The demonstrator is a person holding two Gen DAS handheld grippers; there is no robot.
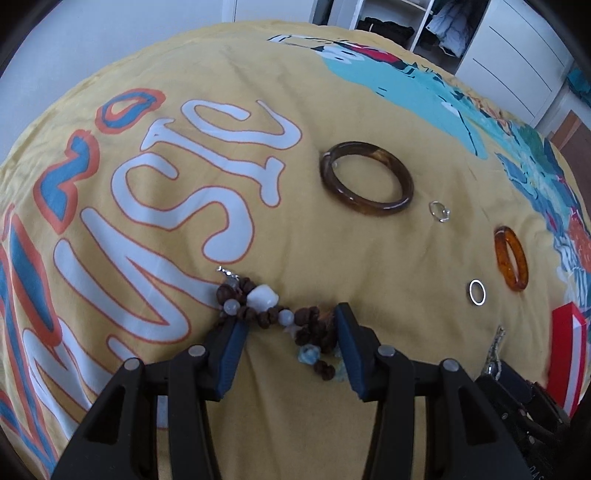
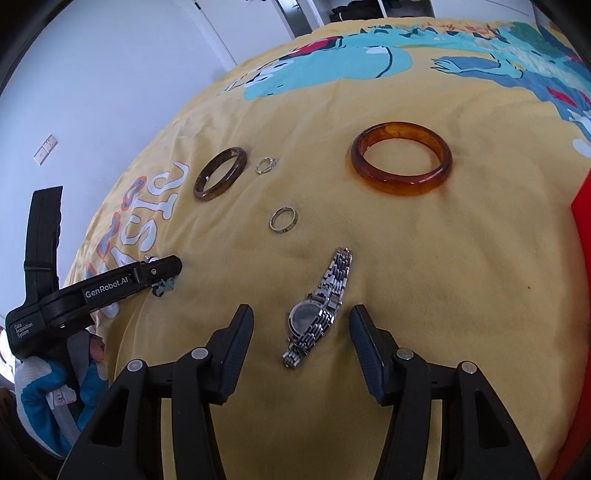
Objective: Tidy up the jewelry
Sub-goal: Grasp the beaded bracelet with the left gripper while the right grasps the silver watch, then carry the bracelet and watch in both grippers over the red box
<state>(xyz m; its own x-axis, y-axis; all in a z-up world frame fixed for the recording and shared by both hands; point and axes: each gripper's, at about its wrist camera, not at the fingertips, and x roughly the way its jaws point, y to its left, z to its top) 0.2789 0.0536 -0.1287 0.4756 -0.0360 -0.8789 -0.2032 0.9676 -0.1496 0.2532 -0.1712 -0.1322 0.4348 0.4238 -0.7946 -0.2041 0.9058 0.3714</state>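
Jewelry spread flat on yellow bedspread [image 2: 424, 258], pieces apart so we can take each alone. Left tool [image 1: 290, 325] released, straddling beaded bracelet [image 1: 273, 314]; right tool [image 2: 301, 325] released, straddling silver watch [image 2: 317, 310]. Both poised to pinch, we judge.

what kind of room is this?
Probably a bedroom: jewelry lies on a printed yellow bedspread, with an open wardrobe of clothes and a white drawer unit behind.

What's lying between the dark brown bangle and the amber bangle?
Two small silver rings on the yellow cloth, clearest in the right wrist view.
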